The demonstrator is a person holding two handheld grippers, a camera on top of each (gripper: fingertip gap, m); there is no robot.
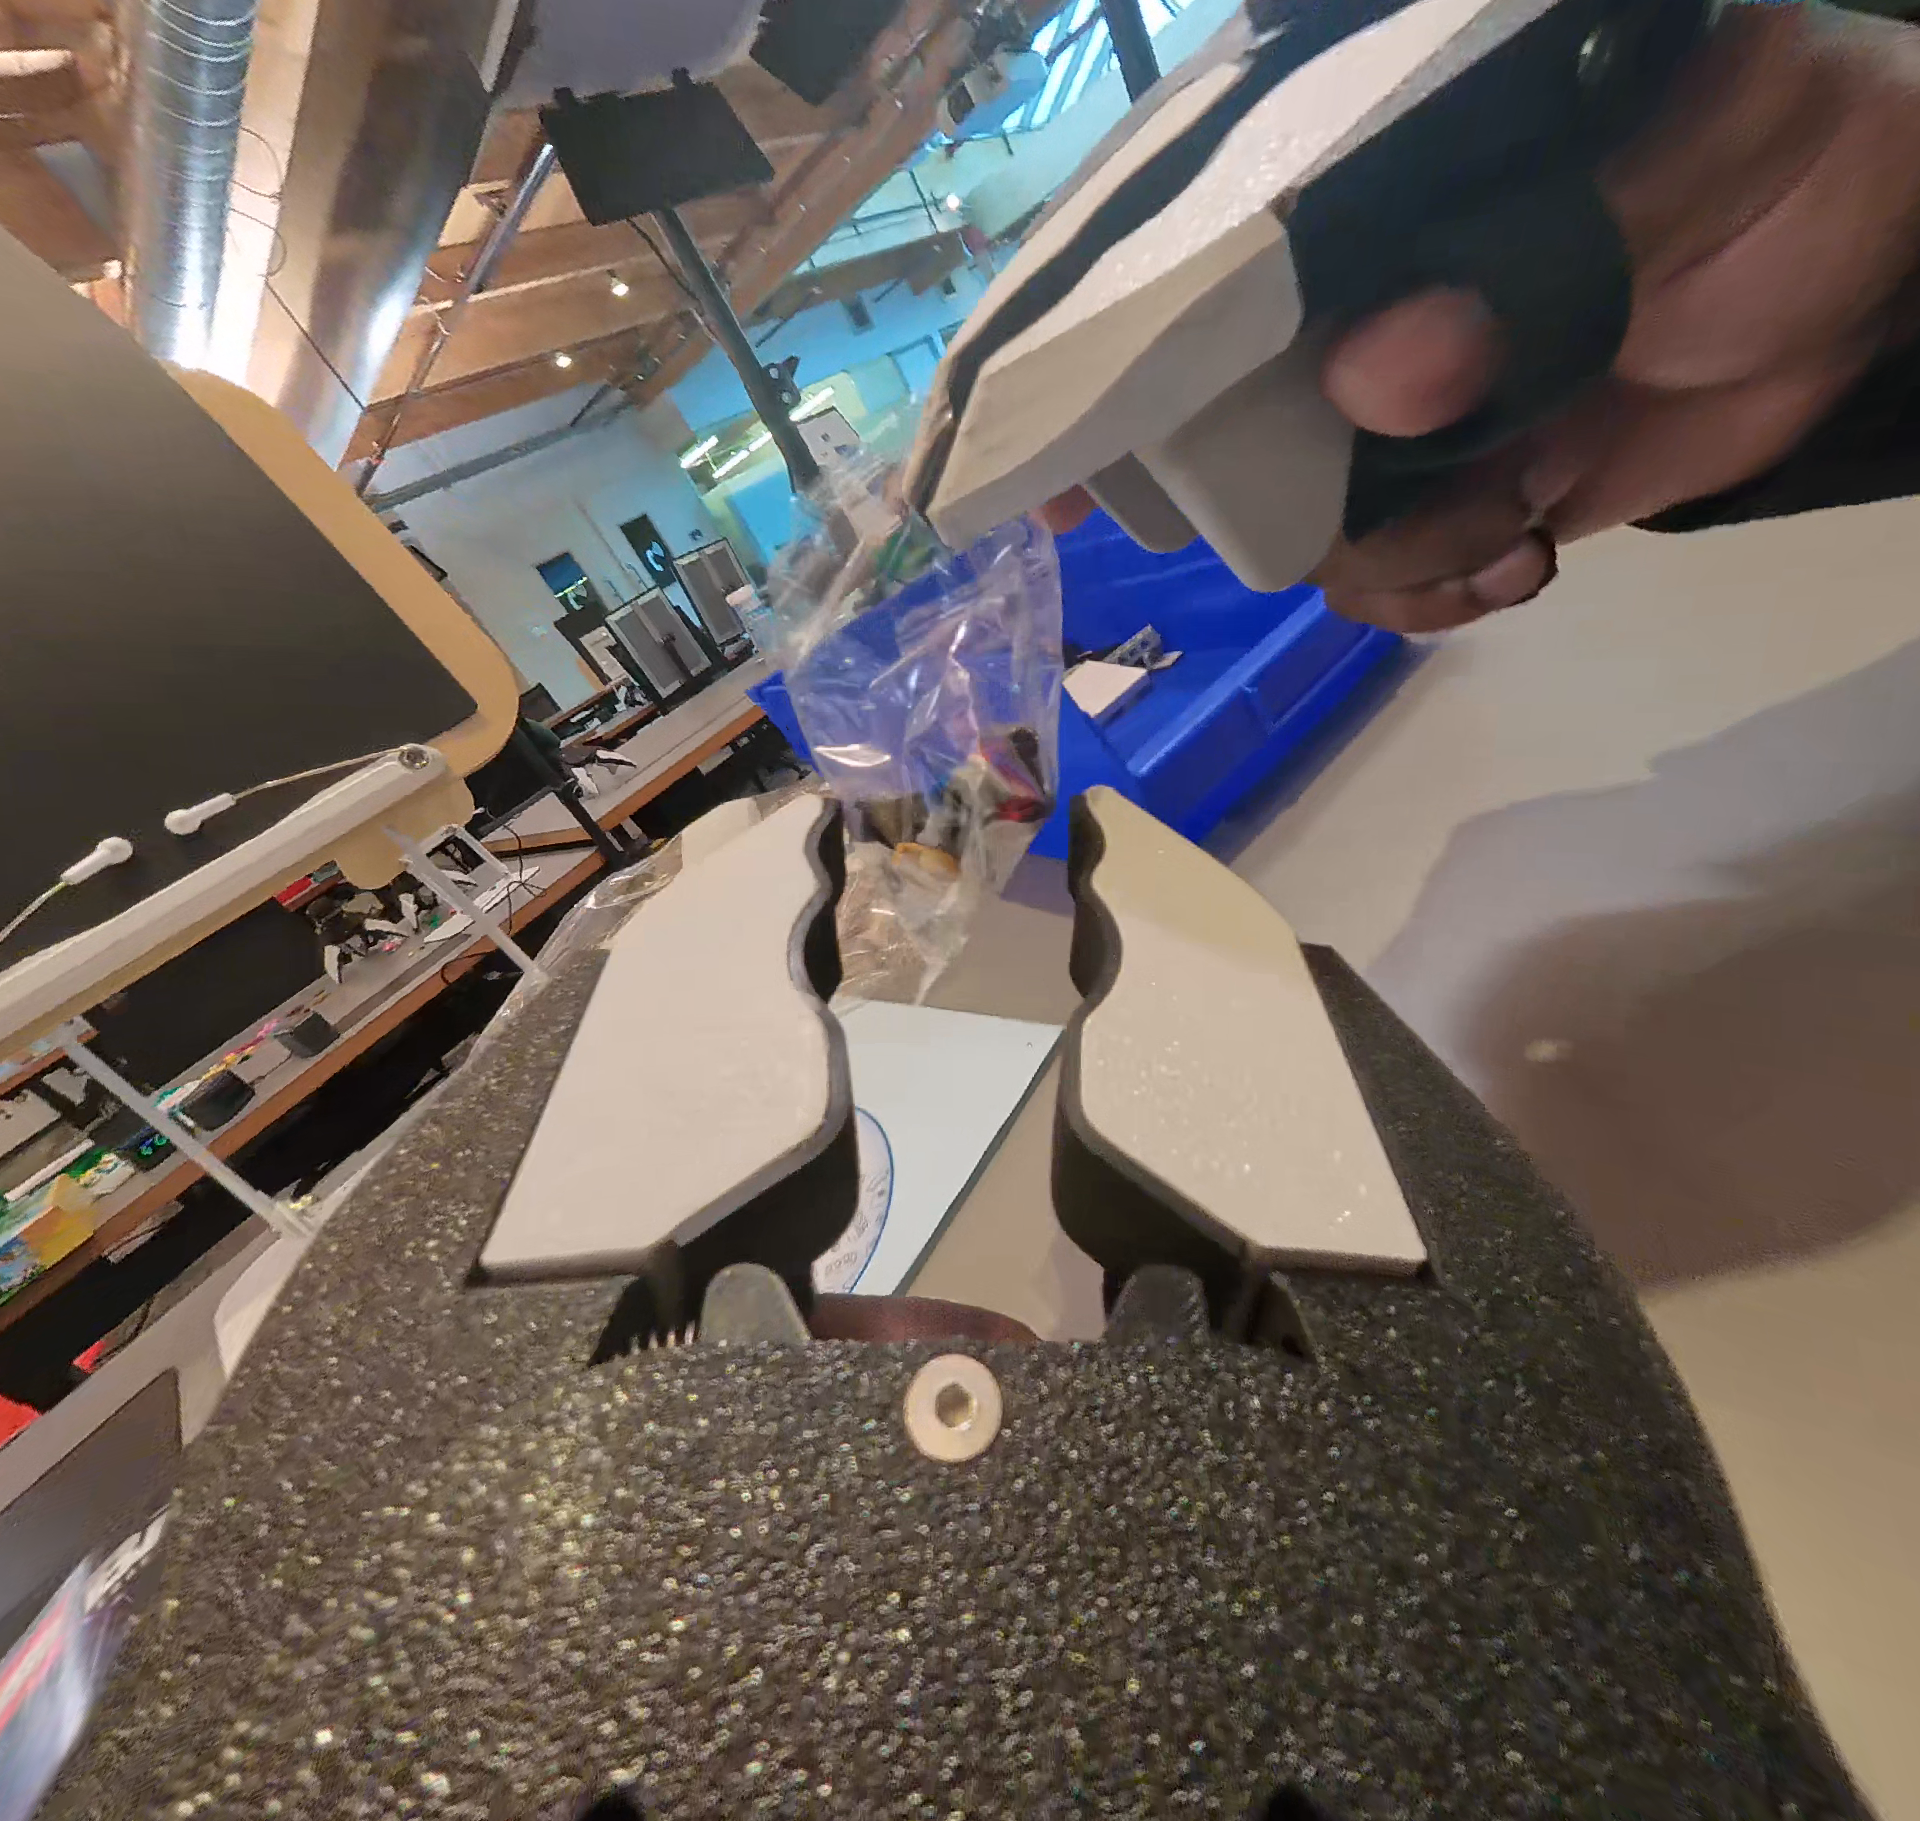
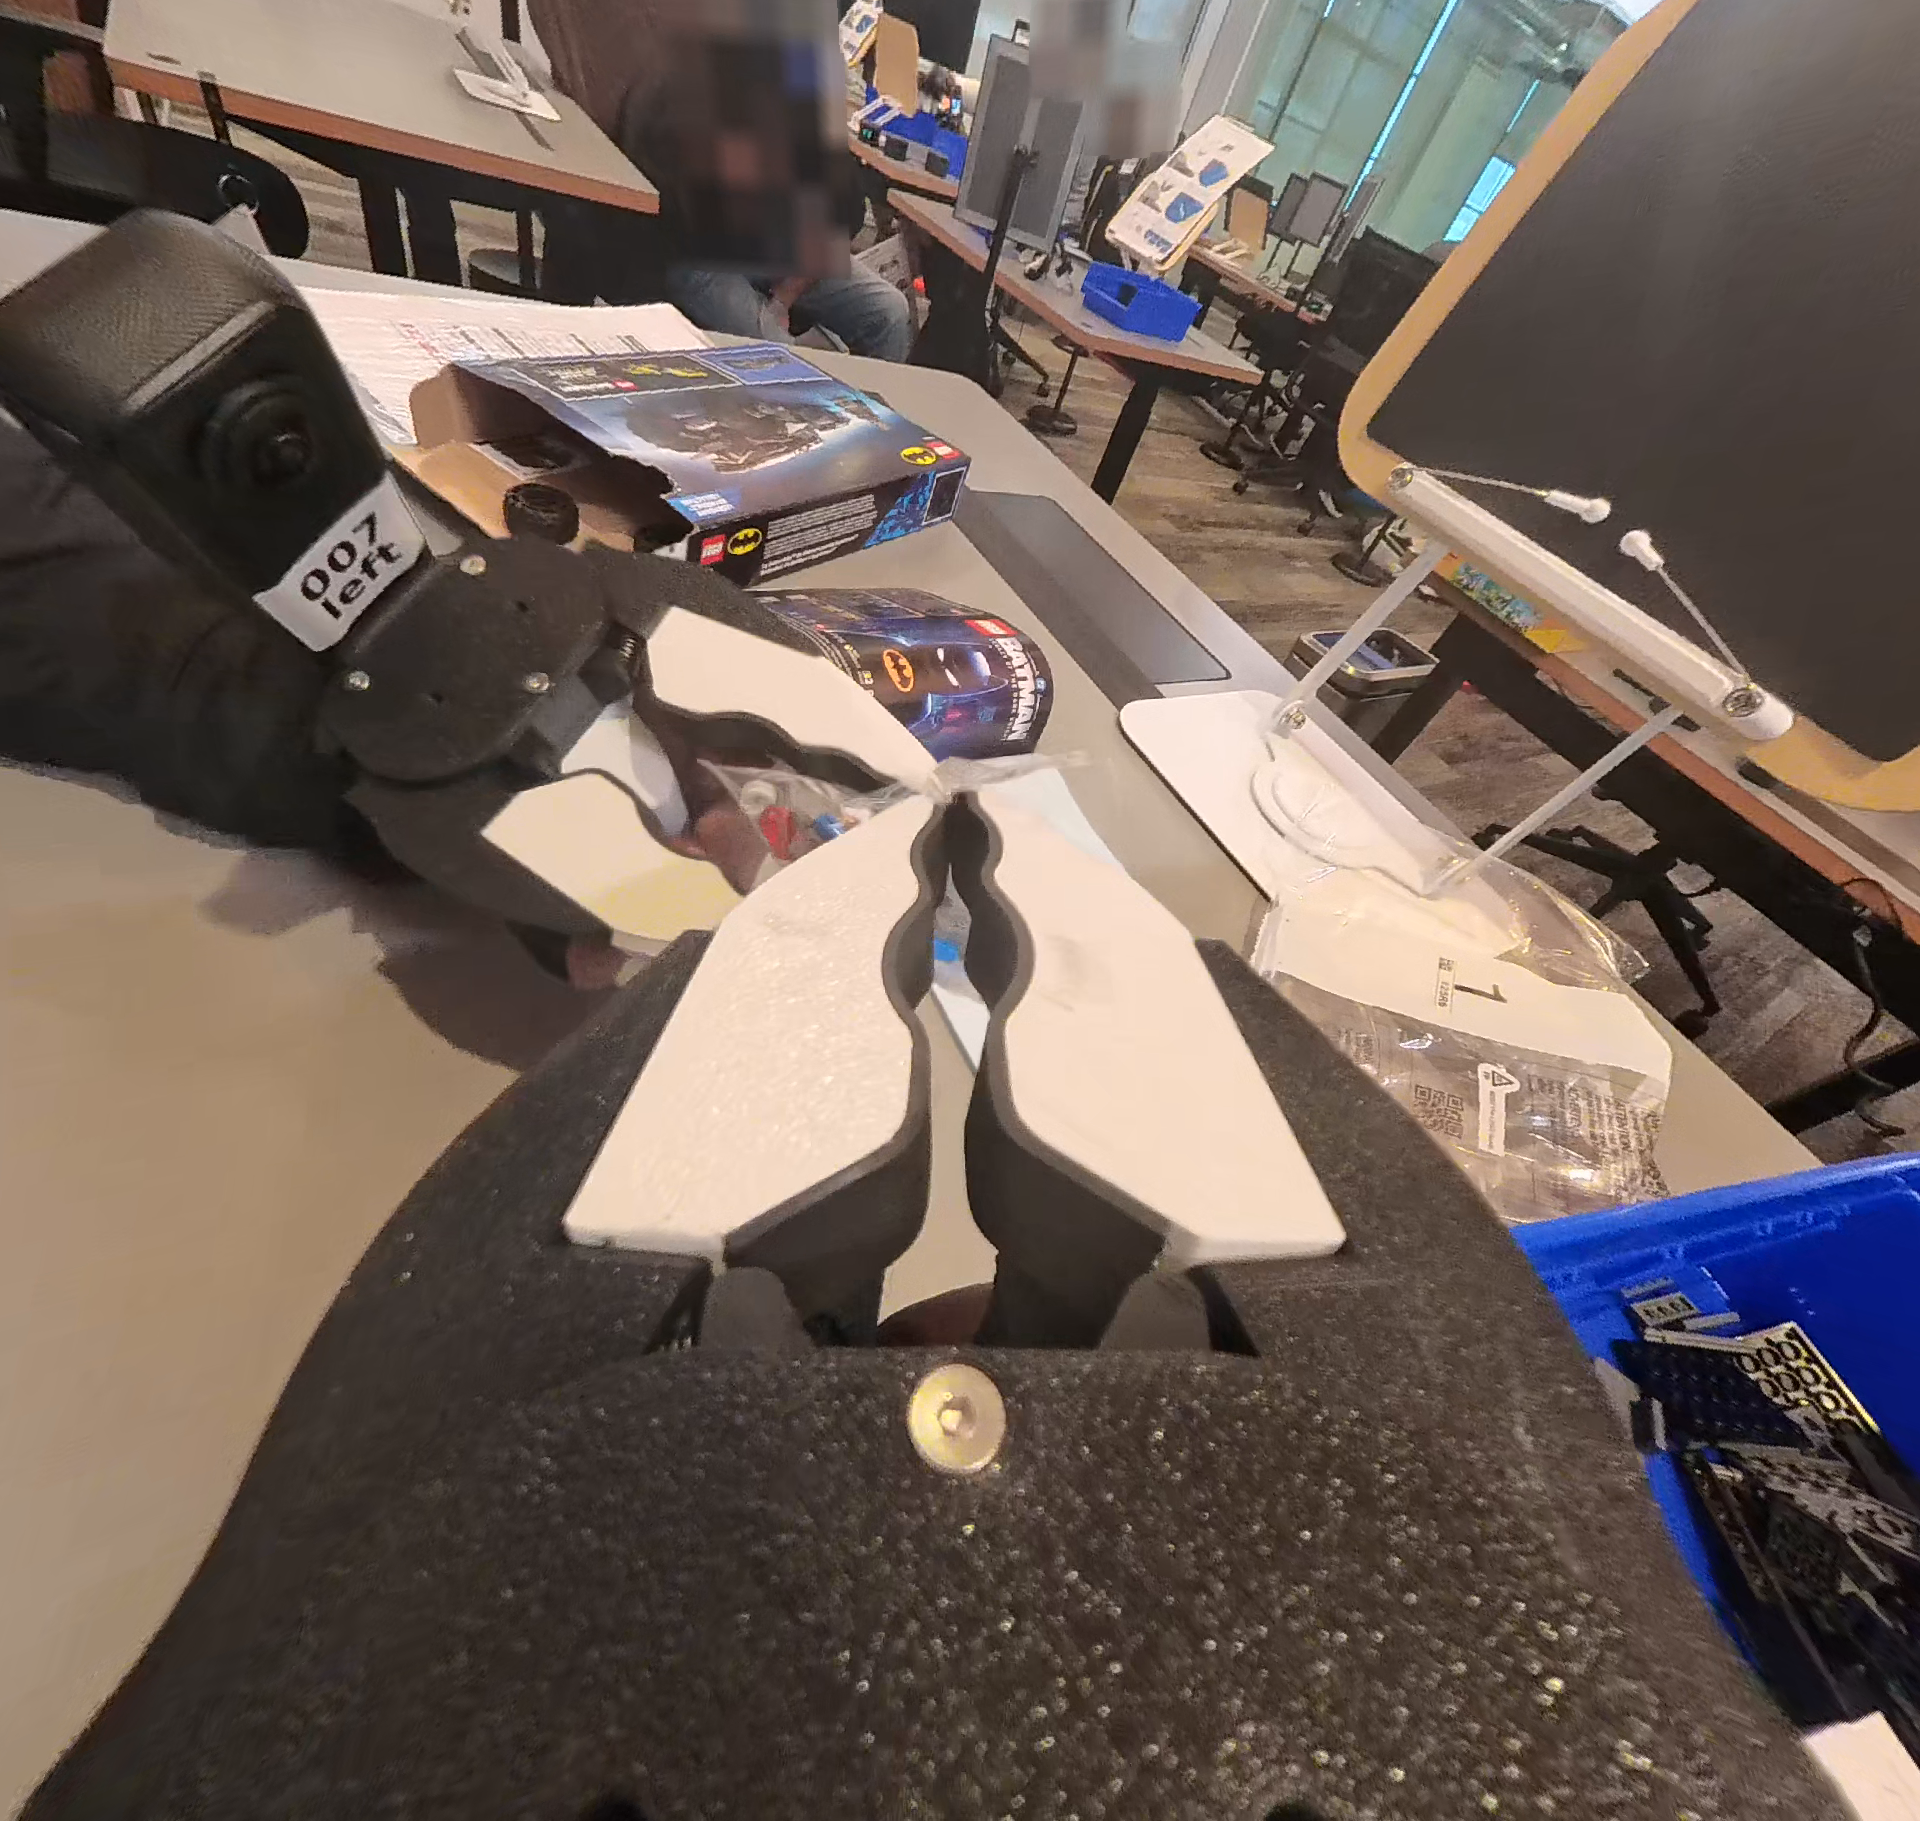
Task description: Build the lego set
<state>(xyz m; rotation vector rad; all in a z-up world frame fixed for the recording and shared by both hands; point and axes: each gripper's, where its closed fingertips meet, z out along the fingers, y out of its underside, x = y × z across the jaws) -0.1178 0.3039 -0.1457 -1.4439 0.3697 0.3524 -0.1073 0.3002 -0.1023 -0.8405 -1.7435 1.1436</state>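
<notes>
We note a small clear plastic bag (image 1: 925,691) hanging in the air, pinched at its top edge by the closed right gripper (image 2: 948,803), its lower end holding small loose pieces in red, blue, white and black. The bag's bottom hangs between the parted fingers of the left gripper (image 1: 954,836), which do not press on it. Behind it stands a blue bin (image 1: 1195,691) on the grey table (image 1: 1610,732).

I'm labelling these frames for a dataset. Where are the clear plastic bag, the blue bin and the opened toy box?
clear plastic bag (image 1: 925,691), left wrist view, on its middle.
blue bin (image 1: 1226,722), left wrist view, on its side wall.
opened toy box (image 2: 727,431), right wrist view, on its top face.
</notes>
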